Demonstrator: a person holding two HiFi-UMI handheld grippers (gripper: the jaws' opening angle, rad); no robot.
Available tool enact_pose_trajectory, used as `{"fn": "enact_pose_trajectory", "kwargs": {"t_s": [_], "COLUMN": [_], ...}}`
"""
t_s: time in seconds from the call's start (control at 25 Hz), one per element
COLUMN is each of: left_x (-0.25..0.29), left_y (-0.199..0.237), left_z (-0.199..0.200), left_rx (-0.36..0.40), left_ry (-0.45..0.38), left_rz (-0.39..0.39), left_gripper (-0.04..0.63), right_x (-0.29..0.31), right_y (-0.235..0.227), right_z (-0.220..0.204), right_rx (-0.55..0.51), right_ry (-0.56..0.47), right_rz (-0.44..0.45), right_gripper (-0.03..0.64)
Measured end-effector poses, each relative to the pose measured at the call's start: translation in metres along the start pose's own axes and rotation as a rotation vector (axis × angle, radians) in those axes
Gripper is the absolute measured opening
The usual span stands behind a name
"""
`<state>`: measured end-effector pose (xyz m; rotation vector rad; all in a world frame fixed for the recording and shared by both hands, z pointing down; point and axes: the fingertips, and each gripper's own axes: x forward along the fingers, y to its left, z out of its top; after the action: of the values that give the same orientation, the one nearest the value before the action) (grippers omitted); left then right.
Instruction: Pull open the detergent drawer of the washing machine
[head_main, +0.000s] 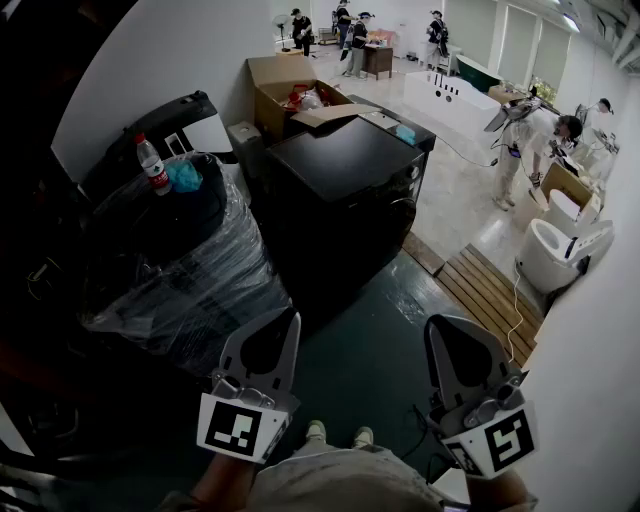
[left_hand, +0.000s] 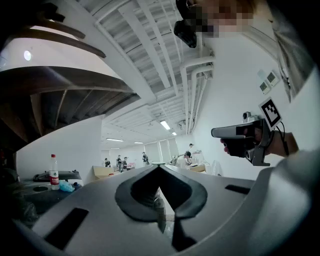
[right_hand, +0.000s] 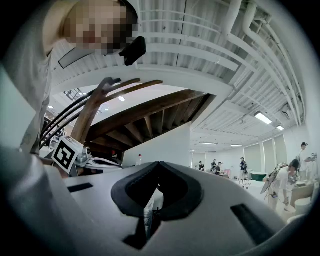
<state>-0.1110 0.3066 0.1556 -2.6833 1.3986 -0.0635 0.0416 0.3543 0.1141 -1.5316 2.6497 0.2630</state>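
Note:
The black washing machine (head_main: 340, 190) stands in the middle of the head view, its front panel (head_main: 405, 195) turned to the right. The detergent drawer cannot be made out on that dark front. Both grippers are held low and near the person, well short of the machine. My left gripper (head_main: 293, 320) is shut and holds nothing; its jaws meet at the tip (left_hand: 159, 169). My right gripper (head_main: 438, 326) is also shut and empty, jaws closed together (right_hand: 159, 165). Each gripper view shows the other gripper off to the side (left_hand: 235, 132), (right_hand: 95, 161).
A plastic-wrapped black appliance (head_main: 175, 270) stands left of the machine, with a water bottle (head_main: 152, 165) and a blue cloth (head_main: 184, 177) on top. An open cardboard box (head_main: 290, 95) sits behind. A wooden slat platform (head_main: 490, 295) and a white toilet (head_main: 555, 255) are on the right. Several people stand farther back.

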Motion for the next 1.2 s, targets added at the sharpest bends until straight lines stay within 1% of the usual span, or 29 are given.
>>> {"fn": "enact_pose_trajectory", "kwargs": {"t_s": [0.16, 0.6, 0.88, 1.04, 1.12, 1.16, 1.2], "left_x": [0.003, 0.01, 0.02, 0.024, 0.027, 0.028, 0.029], "left_y": [-0.002, -0.011, -0.025, -0.035, -0.041, -0.043, -0.045], "left_z": [-0.003, -0.004, -0.005, -0.006, -0.007, -0.008, -0.008], "left_rx": [0.001, 0.01, 0.015, 0.026, 0.036, 0.039, 0.04], "left_ry": [0.003, 0.012, 0.02, 0.025, 0.026, 0.027, 0.028], "left_rz": [0.0, 0.011, 0.018, 0.028, 0.03, 0.031, 0.032], "left_gripper": [0.015, 0.015, 0.015, 0.015, 0.015, 0.015, 0.015], "right_x": [0.0, -0.007, -0.017, -0.023, -0.028, -0.029, -0.03], "right_y": [-0.005, -0.014, -0.031, -0.04, -0.049, -0.055, -0.059], "right_z": [0.001, -0.012, -0.014, -0.017, -0.015, -0.012, -0.009], "right_rx": [0.006, 0.03, 0.036, 0.046, 0.057, 0.066, 0.075], "right_ry": [-0.026, 0.013, 0.012, 0.004, -0.03, -0.058, -0.082], "right_rz": [-0.006, 0.011, 0.016, 0.024, -0.001, -0.019, -0.035], "right_gripper": [0.031, 0.031, 0.031, 0.031, 0.031, 0.048, 0.227]}}
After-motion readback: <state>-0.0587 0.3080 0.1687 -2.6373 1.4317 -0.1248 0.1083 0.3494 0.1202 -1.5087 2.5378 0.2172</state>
